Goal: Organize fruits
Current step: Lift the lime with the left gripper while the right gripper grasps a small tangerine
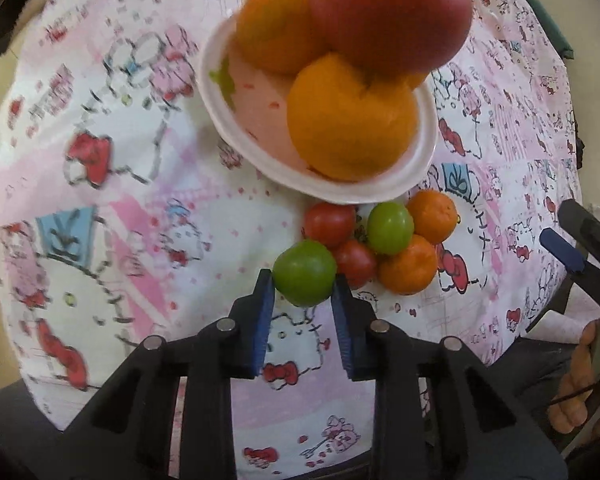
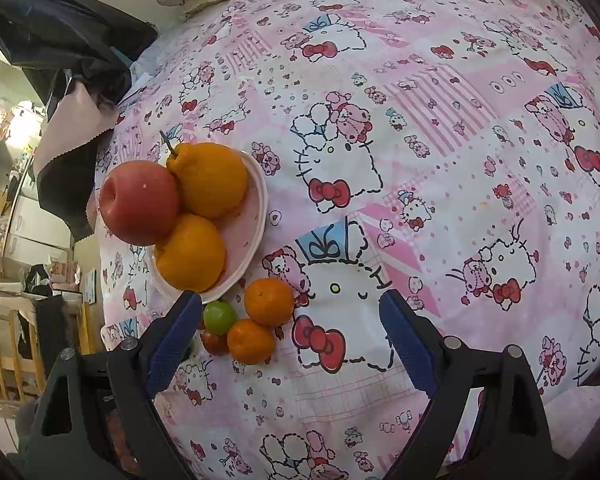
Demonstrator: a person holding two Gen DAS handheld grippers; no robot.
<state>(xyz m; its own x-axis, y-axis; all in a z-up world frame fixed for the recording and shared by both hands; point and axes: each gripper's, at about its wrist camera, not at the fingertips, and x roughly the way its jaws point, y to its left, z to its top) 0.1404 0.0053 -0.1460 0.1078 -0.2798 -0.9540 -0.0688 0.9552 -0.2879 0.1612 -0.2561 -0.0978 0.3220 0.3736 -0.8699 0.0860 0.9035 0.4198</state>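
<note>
While the left gripper (image 1: 304, 284) pinches a green fruit (image 1: 305, 272), the right gripper (image 2: 290, 314) hangs wide, tilted downward.

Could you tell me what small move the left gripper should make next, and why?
Probably lift straight up a little. The left gripper is shut on the green fruit, which sits against a small tomato in the cluster beside the plate; rising first should avoid scattering those.
</note>
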